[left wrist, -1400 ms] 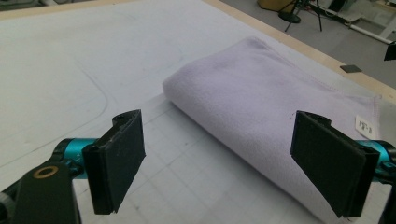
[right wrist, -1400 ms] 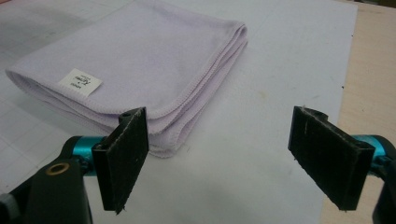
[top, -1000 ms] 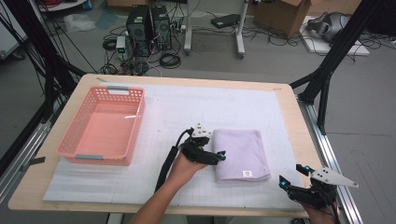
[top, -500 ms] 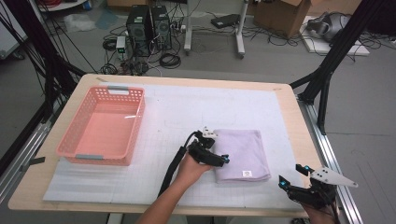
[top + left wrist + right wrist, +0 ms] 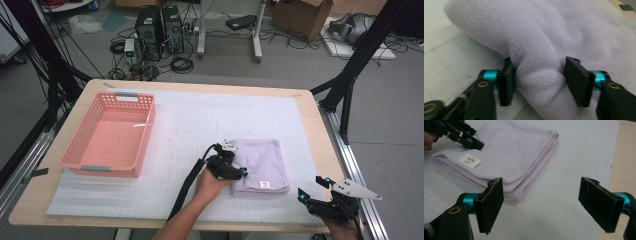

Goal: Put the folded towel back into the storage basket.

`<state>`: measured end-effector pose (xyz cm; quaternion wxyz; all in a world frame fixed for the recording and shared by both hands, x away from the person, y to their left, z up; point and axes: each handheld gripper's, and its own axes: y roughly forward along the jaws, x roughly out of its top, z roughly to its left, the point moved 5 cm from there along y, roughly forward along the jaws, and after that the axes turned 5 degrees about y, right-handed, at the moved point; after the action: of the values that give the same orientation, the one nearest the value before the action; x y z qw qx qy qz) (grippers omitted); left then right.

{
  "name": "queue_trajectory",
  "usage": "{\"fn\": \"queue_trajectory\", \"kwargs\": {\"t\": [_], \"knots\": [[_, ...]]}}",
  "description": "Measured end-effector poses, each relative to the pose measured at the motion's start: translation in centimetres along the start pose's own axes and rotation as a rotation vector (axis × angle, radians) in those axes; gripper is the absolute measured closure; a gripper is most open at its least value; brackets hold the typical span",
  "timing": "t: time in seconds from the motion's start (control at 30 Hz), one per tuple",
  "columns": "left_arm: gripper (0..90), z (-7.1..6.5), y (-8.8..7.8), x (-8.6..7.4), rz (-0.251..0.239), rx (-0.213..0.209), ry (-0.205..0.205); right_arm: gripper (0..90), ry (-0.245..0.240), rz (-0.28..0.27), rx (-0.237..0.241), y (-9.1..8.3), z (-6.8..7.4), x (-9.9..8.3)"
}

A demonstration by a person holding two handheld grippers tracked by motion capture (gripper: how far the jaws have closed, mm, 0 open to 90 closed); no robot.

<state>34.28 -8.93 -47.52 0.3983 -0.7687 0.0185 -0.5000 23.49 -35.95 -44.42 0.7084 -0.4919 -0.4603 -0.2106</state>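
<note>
The folded lilac towel (image 5: 260, 165) is lying on the bench's white mat (image 5: 200, 125), toward four o'clock from the middle, with the empty pink basket (image 5: 109, 136) well apart at nine o'clock. The left gripper (image 5: 239, 172) is coming in at the towel's folded left edge. Its jaws have just been closing and are now pinching a ridge of cloth between them; in the left gripper view (image 5: 537, 80) the fabric is bulging up between the pads, so I judge the grip is meant to catch the whole fold rather than one layer. The right gripper (image 5: 312, 192) is waiting off the towel's corner at five o'clock, jaws standing wide with nothing in them, probably keeping clear until needed.

How many layers the left jaws are actually holding is hidden under the bulge. The small white label (image 5: 469, 160) is carrying print too tiny to read.
</note>
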Motion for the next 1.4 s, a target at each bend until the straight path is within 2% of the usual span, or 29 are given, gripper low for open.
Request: {"fn": "queue_trajectory", "kwargs": {"t": [0.03,0.07,0.13,0.23,0.33,0.53,0.7,0.83,1.03,1.4], "knots": [[57.0,0.0,0.0,0.0,-0.002,-0.006,-0.005,19.4,0.002,0.002,0.001,0.0,0.0,0.0],[57.0,0.0,0.0,0.0,-0.010,-0.014,-0.010,19.4,0.002,0.002,0.001,0.0,0.0,0.0],[66.9,0.0,-0.1,0.1,-0.020,-0.025,-0.007,19.4,0.001,-0.002,0.001,-0.1,0.0,0.0],[70.2,0.0,-0.3,0.1,-0.033,-0.036,0.008,19.4,0.003,-0.005,0.002,0.0,0.1,0.1],[71.2,0.2,-0.7,0.3,-0.068,-0.062,0.006,19.4,0.002,-0.003,0.001,-0.1,0.0,0.1],[71.6,-0.1,-2.4,1.4,-0.185,-0.111,0.000,19.4,0.009,-0.006,0.002,-0.1,0.0,0.1],[71.8,-0.3,-3.6,1.7,-0.230,-0.134,0.023,19.4,0.010,-0.007,0.002,-0.1,0.0,0.0],[71.9,0.1,-4.8,2.0,-0.272,-0.139,0.015,19.4,0.003,-0.006,0.004,0.0,0.0,0.0],[72.1,1.2,-7.0,1.9,-0.304,-0.139,0.020,19.4,0.007,0.001,0.007,0.2,0.1,0.0],[72.2,2.7,-11.8,2.5,-0.402,-0.145,0.068,19.4,0.001,0.000,0.014,0.5,0.5,0.1]]}}
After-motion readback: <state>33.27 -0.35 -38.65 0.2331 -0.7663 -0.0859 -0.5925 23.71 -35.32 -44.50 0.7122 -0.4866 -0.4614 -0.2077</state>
